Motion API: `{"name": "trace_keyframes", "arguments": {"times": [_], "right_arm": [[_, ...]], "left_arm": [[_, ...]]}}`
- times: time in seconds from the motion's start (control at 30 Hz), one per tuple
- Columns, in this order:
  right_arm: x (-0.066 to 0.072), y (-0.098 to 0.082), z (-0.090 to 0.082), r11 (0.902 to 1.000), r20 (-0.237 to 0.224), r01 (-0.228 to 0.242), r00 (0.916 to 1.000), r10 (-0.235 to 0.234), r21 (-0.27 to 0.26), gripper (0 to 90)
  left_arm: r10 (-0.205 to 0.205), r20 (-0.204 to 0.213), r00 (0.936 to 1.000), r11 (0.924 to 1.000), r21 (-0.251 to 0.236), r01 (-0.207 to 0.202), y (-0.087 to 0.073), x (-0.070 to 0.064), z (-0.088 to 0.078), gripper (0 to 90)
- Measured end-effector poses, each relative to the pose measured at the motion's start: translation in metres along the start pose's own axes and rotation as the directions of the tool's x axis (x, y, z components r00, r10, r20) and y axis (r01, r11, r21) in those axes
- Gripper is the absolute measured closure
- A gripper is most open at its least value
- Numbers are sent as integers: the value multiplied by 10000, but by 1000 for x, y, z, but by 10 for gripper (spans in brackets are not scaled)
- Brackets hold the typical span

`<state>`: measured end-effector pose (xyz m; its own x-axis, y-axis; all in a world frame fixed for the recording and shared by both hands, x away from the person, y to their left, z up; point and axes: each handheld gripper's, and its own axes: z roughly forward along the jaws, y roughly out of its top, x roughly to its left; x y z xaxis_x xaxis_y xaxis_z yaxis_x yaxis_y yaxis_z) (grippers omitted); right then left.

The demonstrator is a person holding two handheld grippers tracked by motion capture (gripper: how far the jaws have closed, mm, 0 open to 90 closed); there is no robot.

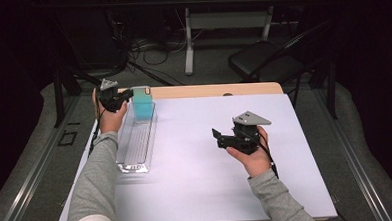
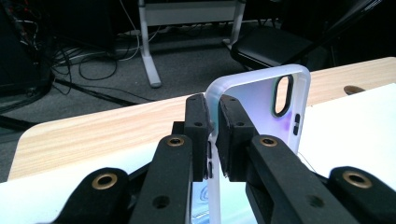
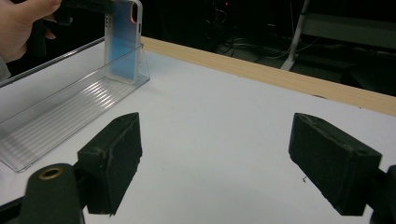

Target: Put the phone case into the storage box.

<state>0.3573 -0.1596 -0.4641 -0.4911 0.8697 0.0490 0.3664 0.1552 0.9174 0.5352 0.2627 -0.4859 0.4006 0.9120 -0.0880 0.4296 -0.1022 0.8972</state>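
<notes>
Your left forearm reaches up the left side of the table, and your left hand holds the left gripper (image 1: 125, 96) at the far end of the clear tray (image 1: 129, 166), its jaws pointing to the right. Its pads (image 2: 198, 126) are pinched on the side rim of the phone case (image 2: 261, 116), which stands upright in the far end of the tray, camera cutout uppermost, its lower edge down inside the tray. Your right forearm comes in from the bottom right, palm turned up under the right gripper (image 1: 216, 137), which hangs level over the white table surface (image 1: 196, 160), well apart from the tray. Its jaws point left and are spread wide, with nothing between them.
</notes>
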Motion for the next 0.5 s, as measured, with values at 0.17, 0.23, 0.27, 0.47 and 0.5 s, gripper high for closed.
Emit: {"name": "trace_keyframes", "arguments": {"times": [0.17, 0.23, 0.27, 0.47, 0.5], "right_arm": [[0, 0, 0, 10000, -9, -7, 10000, 7, 36, 171], [0, 0, 0, 10000, -2, 4, 10000, -4, -2, 171], [0, 0, 0, 10000, -1, 4, 10000, -4, 1, 171], [0, 0, 0, 10000, -5, -9, 10000, 9, 44, 171], [0, 0, 0, 10000, -4, -20, 10000, 20, 32, 171]], "left_arm": [[-14, -7, 10000, 10000, 4, 14, 0, 0, 1, 828], [-61, -45, 10000, 10000, 8, 61, -1, 0, 1, 825], [-66, -72, 10000, 10000, 24, 67, -1, 1, 1, 824], [-50, -111, 9999, 10000, 56, 51, -1, 3, 1, 812], [-43, -141, 9999, 10000, 70, 44, -1, 3, 1, 812]]}}
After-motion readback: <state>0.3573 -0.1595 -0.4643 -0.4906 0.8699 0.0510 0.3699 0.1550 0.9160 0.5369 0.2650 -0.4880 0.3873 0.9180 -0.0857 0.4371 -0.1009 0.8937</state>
